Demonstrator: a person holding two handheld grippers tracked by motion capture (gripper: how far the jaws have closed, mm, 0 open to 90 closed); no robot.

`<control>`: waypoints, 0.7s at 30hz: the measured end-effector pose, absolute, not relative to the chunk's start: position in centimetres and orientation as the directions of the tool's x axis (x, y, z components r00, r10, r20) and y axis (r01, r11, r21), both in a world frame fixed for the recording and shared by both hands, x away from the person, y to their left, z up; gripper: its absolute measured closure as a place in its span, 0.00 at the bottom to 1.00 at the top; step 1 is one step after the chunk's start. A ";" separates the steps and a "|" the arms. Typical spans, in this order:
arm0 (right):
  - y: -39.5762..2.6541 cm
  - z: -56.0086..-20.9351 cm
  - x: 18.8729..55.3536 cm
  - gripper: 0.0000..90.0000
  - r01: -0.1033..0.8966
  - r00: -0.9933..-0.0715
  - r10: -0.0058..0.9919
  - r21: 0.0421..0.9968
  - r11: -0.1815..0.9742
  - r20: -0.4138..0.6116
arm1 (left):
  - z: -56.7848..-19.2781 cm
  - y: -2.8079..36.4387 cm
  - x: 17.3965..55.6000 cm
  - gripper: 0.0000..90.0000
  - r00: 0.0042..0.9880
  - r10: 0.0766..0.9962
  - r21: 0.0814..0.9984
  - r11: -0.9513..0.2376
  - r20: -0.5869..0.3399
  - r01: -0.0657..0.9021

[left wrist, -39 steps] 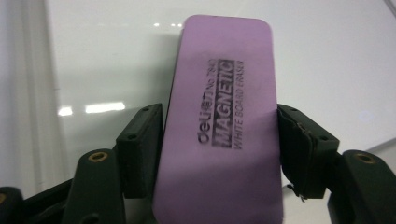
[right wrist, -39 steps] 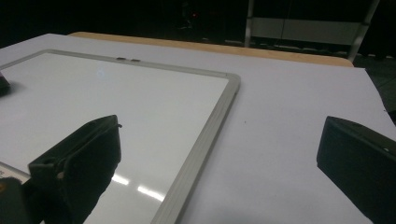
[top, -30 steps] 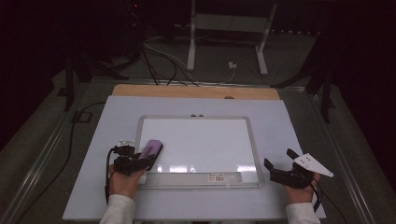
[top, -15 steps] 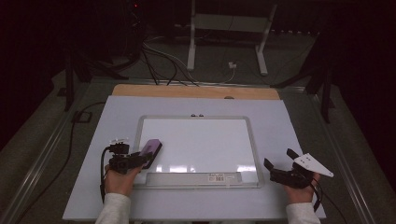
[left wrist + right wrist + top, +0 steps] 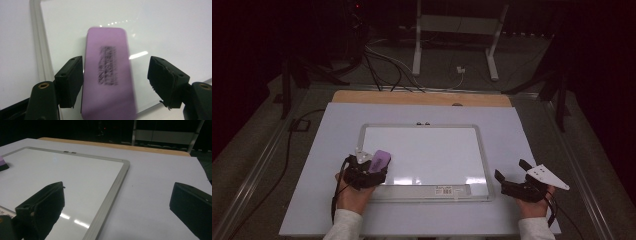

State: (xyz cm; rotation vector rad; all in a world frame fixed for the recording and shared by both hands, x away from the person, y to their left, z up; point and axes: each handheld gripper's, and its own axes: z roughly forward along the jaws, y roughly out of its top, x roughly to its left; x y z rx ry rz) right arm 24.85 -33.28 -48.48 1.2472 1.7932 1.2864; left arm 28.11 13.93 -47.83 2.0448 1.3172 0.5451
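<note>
Left gripper (image 5: 113, 85) jaws just opening, flat purple block eraser (image 5: 108, 75) loose between them | eraser at white metal-framed whiteboard's (image 5: 482, 150) 8 o'clock corner | right gripper (image 5: 512, 186) gapes wide, empty | advice: back straight off, don't nudge eraser.

My left gripper (image 5: 116, 82) looks down on the whiteboard (image 5: 162, 27), and the purple eraser (image 5: 108, 72) lies flat on the board's white surface, lengthwise between my jaws. My jaws have just been opening. The left jaw stands just beside the eraser's long edge; the right jaw is clearly apart from it, with bare board in the gap. The board's grey frame (image 5: 37, 37) runs just left of the eraser. A blurred dark print marks the eraser's top.
</note>
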 end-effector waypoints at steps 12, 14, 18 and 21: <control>-33.4 -48.4 24.8 0.00 0.342 -0.378 0.924 0.936 0.084 0.055 | -48.4 13.6 28.7 0.43 0.411 0.909 0.668 -0.345 0.064 0.660; -33.4 -48.4 24.8 0.00 0.343 -0.378 0.924 0.936 0.084 0.056 | -48.4 14.0 29.0 0.43 0.403 0.914 0.671 -0.326 0.044 0.666; -33.4 -48.4 24.7 0.00 0.342 -0.377 0.925 0.936 0.084 0.055 | -48.4 14.7 29.5 0.43 0.388 0.921 0.673 -0.299 0.020 0.676; -33.4 -48.4 24.7 0.00 0.341 -0.378 0.924 0.936 0.085 0.054 | -48.4 15.1 29.8 0.43 0.387 0.922 0.673 -0.298 0.020 0.677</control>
